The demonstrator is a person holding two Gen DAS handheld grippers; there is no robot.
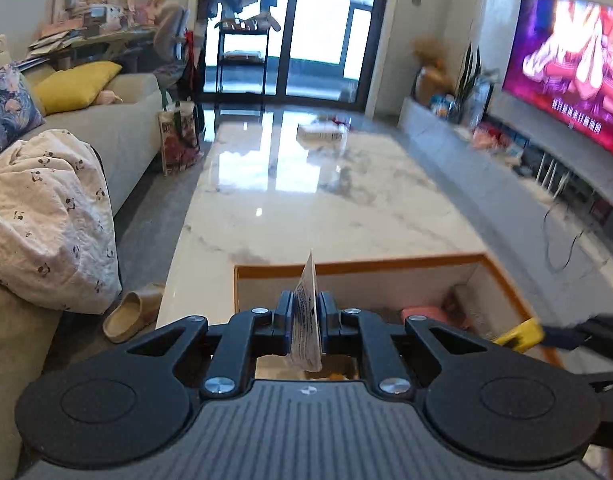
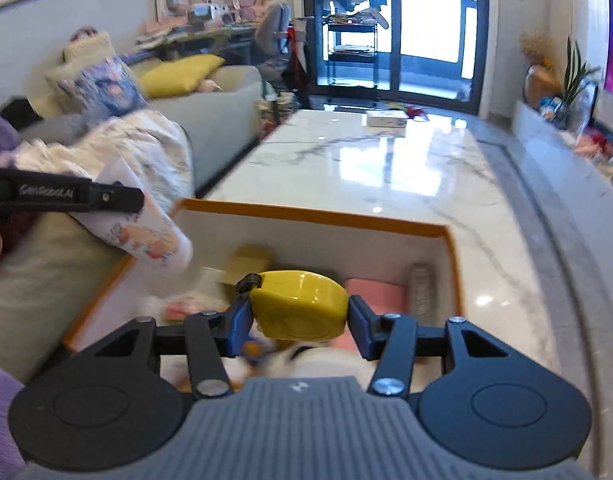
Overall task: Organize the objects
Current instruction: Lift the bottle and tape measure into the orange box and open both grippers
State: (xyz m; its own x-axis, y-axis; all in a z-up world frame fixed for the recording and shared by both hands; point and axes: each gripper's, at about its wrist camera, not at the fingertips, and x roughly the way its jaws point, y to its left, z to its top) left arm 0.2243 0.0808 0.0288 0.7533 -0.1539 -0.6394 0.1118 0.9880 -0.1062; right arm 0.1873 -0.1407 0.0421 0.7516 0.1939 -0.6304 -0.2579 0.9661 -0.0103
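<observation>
On the left, the left gripper (image 1: 305, 312) is clamped nearly closed on a thin white printed packet (image 1: 306, 312), held edge-on above the near end of the open white box with orange rim (image 1: 358, 266). The box sits on the glossy white marble table (image 1: 306, 200). A pink flat item (image 2: 372, 294) and a grey ribbed cylinder (image 2: 420, 286) lie inside the box. To the right, the right gripper (image 2: 300, 316) stands half open, its blue pads pressed on a yellow plastic tape measure (image 2: 300, 308) above the box.
</observation>
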